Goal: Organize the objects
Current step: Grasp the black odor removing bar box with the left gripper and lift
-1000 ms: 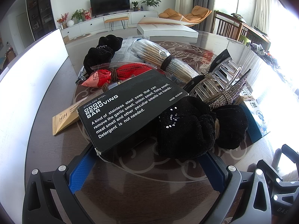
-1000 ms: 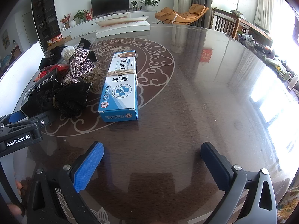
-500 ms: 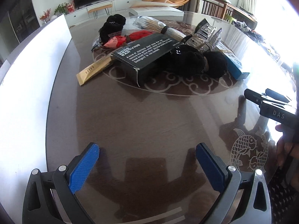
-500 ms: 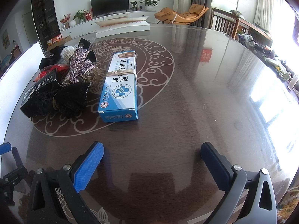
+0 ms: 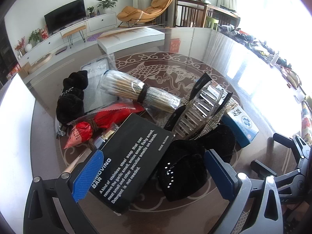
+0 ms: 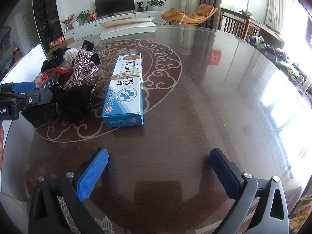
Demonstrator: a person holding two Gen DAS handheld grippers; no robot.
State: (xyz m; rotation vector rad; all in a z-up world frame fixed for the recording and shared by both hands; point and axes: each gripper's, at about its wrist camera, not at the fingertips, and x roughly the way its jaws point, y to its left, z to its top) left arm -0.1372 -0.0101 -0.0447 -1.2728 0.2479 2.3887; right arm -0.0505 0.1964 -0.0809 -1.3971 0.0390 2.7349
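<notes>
Now my left gripper point(image 5: 154, 173) spread wide, fingers flanking black box point(image 5: 129, 165) and black velvet scrunchie point(image 5: 185, 167), gripping neither; both lie in near part of pile on table point(image 6: 195, 97). My right gripper point(image 6: 159, 169) spread wide over bare tabletop, grasping nothing; blue box point(image 6: 125, 91) lies far-left of it, just right of pile

The left wrist camera sits low and close over the heap, its view filled by the black printed cardboard box point(image 5: 128, 161). The right wrist camera stands further back over the glossy round dark-wood table point(image 6: 214, 97), facing the television wall. Both views share the blue-and-white carton point(image 5: 240, 124) point(image 6: 126, 89).
</notes>
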